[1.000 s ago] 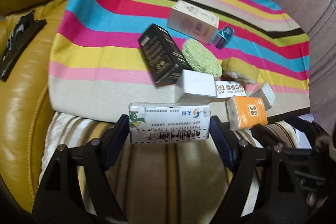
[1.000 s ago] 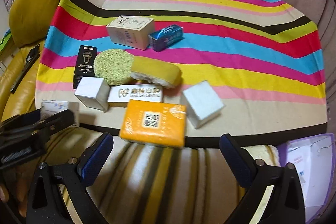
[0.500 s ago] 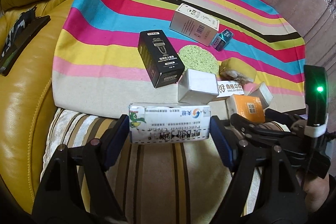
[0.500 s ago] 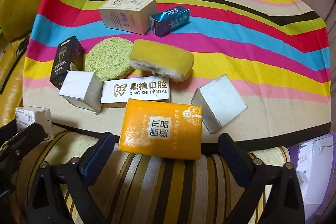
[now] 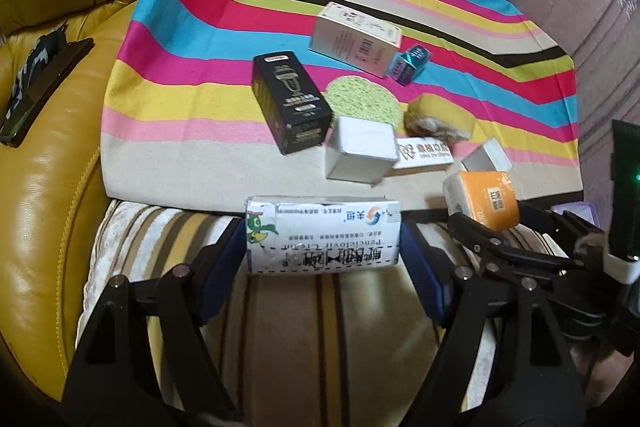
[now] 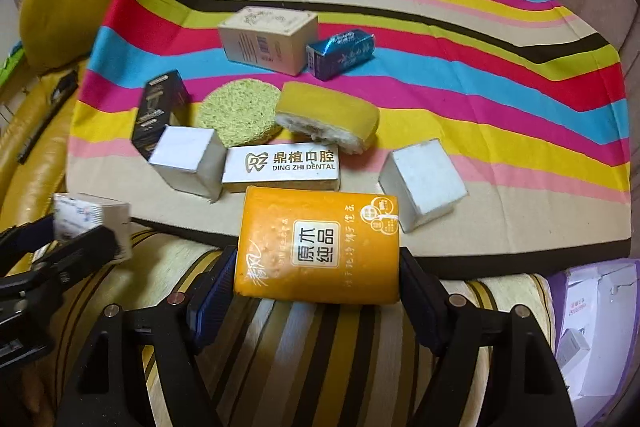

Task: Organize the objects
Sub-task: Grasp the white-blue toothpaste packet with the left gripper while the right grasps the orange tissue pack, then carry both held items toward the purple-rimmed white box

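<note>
left tongs [image 5: 323, 257] clamp cream box [image 5: 323, 235]; right tongs [image 6: 316, 287] clamp tissue pack [image 6: 318, 247].

I read "DING ZHI DENTAL" and "鼎植口腔" on the white flat box [image 6: 280, 167]; at its 6 o'clock, the orange tissue pack [image 6: 318, 247] says "原木纯品".

Right gripper [image 6: 316, 281] fingers clamping orange tissue pack [image 6: 318, 247], striped cloth [image 6: 400, 75] behind

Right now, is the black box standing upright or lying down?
Lying down: the black box rests on a long face on the striped cloth.
</note>
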`<action>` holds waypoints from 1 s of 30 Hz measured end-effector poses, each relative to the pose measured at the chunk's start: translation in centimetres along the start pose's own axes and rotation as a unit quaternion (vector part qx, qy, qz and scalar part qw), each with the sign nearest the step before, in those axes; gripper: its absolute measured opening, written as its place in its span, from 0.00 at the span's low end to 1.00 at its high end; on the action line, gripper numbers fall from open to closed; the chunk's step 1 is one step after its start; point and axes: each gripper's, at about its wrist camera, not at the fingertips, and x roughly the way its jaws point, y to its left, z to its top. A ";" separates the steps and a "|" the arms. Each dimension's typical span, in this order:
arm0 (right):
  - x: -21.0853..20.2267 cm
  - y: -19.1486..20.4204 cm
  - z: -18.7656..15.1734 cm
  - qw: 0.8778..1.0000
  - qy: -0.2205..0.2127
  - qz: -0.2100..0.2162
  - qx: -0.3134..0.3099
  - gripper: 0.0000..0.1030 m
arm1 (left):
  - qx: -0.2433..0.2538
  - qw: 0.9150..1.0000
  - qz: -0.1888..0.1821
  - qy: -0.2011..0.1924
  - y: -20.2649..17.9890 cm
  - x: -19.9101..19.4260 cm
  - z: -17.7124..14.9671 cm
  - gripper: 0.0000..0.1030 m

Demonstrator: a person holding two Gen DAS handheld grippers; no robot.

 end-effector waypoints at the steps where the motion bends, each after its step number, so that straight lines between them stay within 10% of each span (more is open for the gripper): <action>1: -0.5 -0.2 -0.3 1.000 -0.005 0.001 0.002 0.74 | 0.003 1.000 -0.001 0.000 -0.2 0.0 -0.1 0.77; 30: -7.8 -15.3 -8.3 0.985 -0.057 -0.060 0.152 0.74 | 0.182 0.979 -0.091 0.012 -18.1 1.5 -2.5 0.77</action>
